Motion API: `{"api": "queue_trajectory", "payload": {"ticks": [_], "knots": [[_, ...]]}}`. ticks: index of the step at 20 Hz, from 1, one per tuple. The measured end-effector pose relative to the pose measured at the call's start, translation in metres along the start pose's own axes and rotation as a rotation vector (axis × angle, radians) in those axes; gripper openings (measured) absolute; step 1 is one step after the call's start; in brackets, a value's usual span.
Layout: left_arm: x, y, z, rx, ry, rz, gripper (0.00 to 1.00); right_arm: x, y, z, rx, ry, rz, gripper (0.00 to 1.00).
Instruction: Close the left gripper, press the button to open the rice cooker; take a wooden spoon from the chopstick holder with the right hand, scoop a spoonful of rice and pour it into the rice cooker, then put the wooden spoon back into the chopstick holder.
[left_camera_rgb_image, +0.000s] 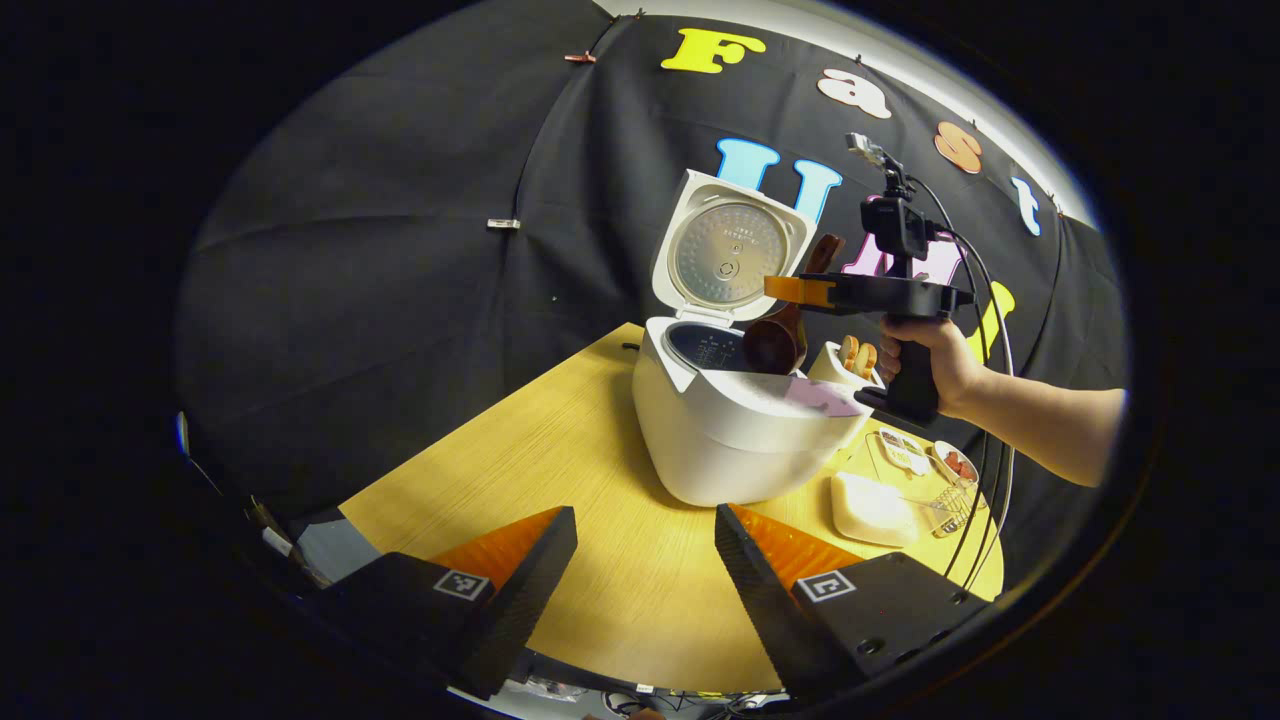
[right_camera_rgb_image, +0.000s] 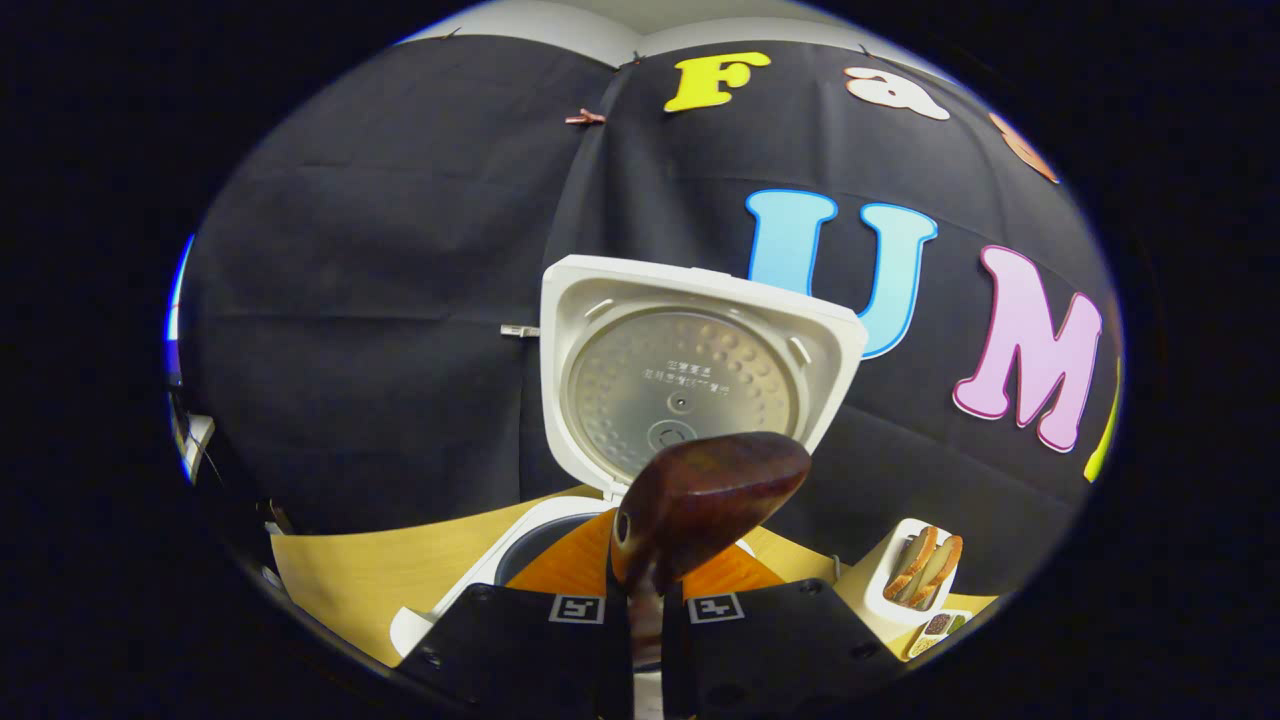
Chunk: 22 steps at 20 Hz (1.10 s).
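Black cloth (left_camera_rgb_image: 400, 250) walls the booth behind a wooden table (left_camera_rgb_image: 560, 470), where a white rice cooker (left_camera_rgb_image: 740, 440) stands with its lid (left_camera_rgb_image: 730, 250) swung fully upright, the metal inner plate facing forward and the dark pot (left_camera_rgb_image: 705, 345) exposed below. Seen from the right gripper view, the lid (right_camera_rgb_image: 690, 370) rises straight ahead and the pot's rim (right_camera_rgb_image: 540, 540) lies just under the fingers.

At the near edge of the left gripper view, the left gripper (left_camera_rgb_image: 645, 570) hangs low over the table in front of the cooker, its black and orange fingers spread wide with nothing between them.

Across the cooker, a hand (left_camera_rgb_image: 930, 365) grips the handle of the right gripper (left_camera_rgb_image: 800, 292), held level above the pot. Its fingers are clenched on the handle of a wooden spoon (left_camera_rgb_image: 775, 340), whose dark bowl hangs down over the cooker's opening. In the right gripper view the spoon (right_camera_rgb_image: 710, 495) stands up between the closed fingers of that gripper (right_camera_rgb_image: 645, 605), its rounded back towards the camera; whether it carries rice cannot be told.

Beside the cooker, to its right, a white holder (left_camera_rgb_image: 845, 365) keeps pale utensils. Nearer, a white box (left_camera_rgb_image: 875, 505), a small wire rack (left_camera_rgb_image: 950, 510) and small dishes (left_camera_rgb_image: 925, 455) sit on the table's right end.
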<state>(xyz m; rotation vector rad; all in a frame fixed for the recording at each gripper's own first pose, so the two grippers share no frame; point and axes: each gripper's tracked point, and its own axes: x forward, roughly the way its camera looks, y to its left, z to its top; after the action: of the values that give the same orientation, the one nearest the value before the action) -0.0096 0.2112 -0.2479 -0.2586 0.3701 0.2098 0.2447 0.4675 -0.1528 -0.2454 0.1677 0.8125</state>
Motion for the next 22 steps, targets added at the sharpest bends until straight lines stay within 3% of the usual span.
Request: {"api": "queue_trajectory", "payload": {"ticks": [7, 12, 16, 22], "knots": [[0.005, -0.029, 0.003, 0.036, -0.007, -0.056, 0.96, -0.048, -0.053, 0.038, 0.204, -0.069, -0.095, 0.15], [0.001, -0.056, 0.006, 0.072, -0.016, -0.107, 0.96, -0.106, -0.096, 0.057, 0.261, -0.112, -0.183, 0.15], [-0.004, -0.082, 0.004, 0.084, -0.016, -0.146, 0.96, -0.167, -0.146, 0.055, 0.316, -0.134, -0.265, 0.15], [-0.011, -0.131, -0.01, 0.091, 0.009, -0.186, 0.96, -0.259, -0.243, 0.019, 0.421, -0.122, -0.412, 0.15]]}}
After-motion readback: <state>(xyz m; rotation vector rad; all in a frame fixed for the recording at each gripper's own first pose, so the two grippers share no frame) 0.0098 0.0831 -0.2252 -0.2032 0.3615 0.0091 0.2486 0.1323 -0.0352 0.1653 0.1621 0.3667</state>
